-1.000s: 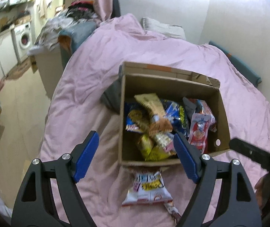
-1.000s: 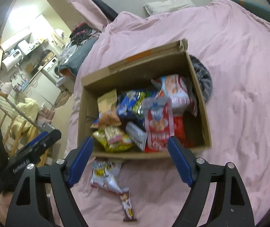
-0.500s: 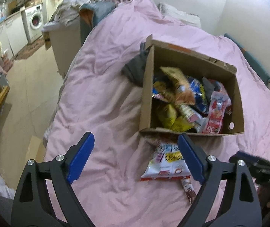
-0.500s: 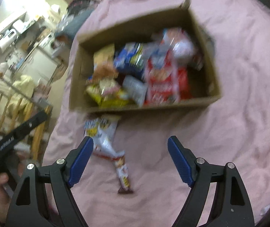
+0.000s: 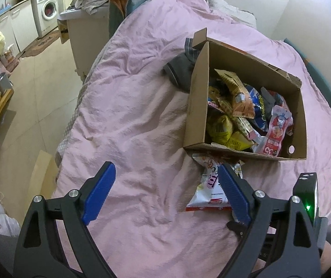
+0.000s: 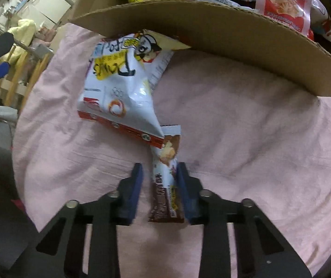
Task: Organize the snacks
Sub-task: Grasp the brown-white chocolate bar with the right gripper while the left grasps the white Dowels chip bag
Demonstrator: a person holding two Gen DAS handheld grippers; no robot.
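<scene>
The right gripper (image 6: 159,169), just closing, straddles a snack bar (image 6: 164,185), grip seemingly incomplete.

A bed under a wrinkled pink cover (image 5: 130,106) carries an open cardboard box (image 5: 196,106) of snacks. A white chip bag (image 6: 119,88) lies against the box's near wall, a brown snack bar (image 6: 164,185) touching its corner. Something dark, perhaps a garment (image 5: 180,69), lies beside the box's far corner.

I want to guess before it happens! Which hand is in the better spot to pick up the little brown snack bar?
Right. The right gripper already straddles the brown snack bar, its jaws just closing; the left gripper hangs wide open over bare blanket.
</scene>
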